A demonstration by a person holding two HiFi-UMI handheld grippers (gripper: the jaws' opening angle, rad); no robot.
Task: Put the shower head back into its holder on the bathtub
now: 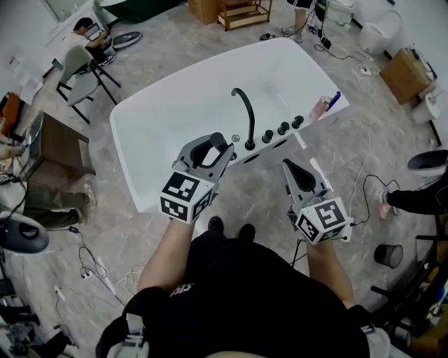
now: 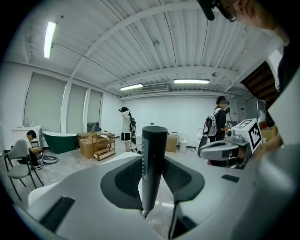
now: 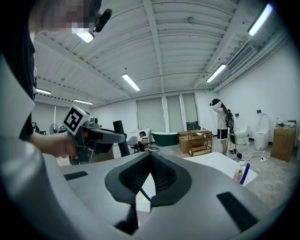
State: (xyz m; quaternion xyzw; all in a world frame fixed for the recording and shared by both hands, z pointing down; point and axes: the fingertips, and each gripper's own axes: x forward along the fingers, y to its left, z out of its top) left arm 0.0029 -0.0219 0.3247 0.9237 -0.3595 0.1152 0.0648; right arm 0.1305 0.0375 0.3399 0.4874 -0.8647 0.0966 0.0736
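The grey marbled floor [image 1: 262,187] carries the white bathtub [image 1: 182,119]. A chair [image 1: 84,80] stands off the tub's left end and a wooden rack [image 1: 243,14] beyond its far side. To its right are a cardboard box [image 1: 406,73], loose cables [image 1: 360,175] and a black bin [image 1: 388,255].

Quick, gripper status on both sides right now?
Left gripper: closed on the shower head, gripping its dark handle.
Right gripper: jaws shut, nothing held.

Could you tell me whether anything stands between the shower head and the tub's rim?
Nothing visible does: the left gripper holds the shower head right by the rim, with the spout beside it.
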